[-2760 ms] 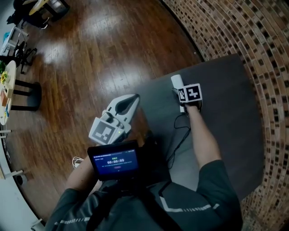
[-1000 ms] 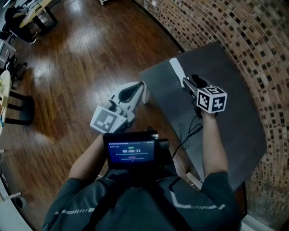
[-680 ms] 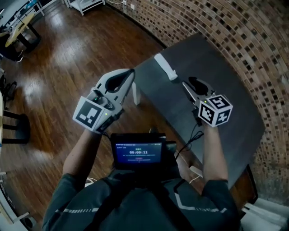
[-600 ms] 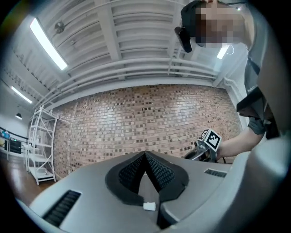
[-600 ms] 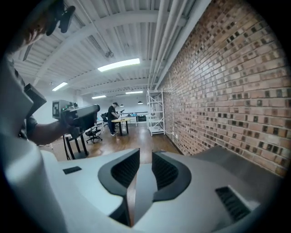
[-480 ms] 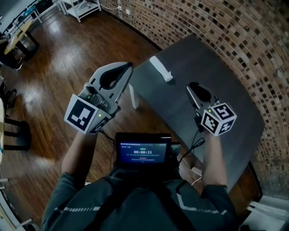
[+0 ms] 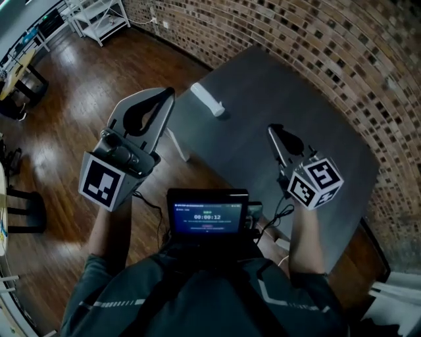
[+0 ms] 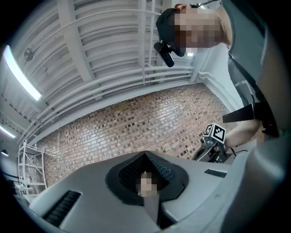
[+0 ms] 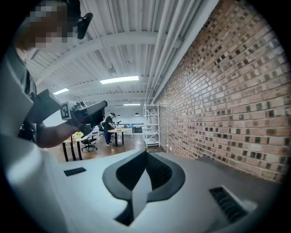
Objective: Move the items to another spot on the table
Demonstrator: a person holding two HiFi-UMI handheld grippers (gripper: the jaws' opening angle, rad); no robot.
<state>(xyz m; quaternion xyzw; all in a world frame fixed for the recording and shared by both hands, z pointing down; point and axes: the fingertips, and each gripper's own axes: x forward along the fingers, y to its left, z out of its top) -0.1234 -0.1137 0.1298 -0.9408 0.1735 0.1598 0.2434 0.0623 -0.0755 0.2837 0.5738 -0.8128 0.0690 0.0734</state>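
A white oblong item (image 7: 207, 100) lies alone near the left corner of the dark grey table (image 7: 309, 105). My left gripper (image 7: 168, 93) is held up over the floor, left of the table's edge, jaws shut and empty; in its own view the left gripper (image 8: 145, 156) points at the brick wall. My right gripper (image 7: 269, 129) hovers above the table's middle, well apart from the white item. Its jaws have just been closing with nothing between them, and in the right gripper view the right gripper (image 9: 145, 152) has its tips meeting.
A brick wall (image 7: 368, 72) runs behind the table. Wooden floor (image 7: 72, 99) lies to the left, with a white shelf rack (image 7: 99, 13) far back. A small screen (image 7: 208, 212) hangs at the person's chest. A cable (image 7: 279, 214) trails from the right gripper.
Both grippers have risen off the table and drawn back toward the person. The right jaws have come together. The white item stays on the table.
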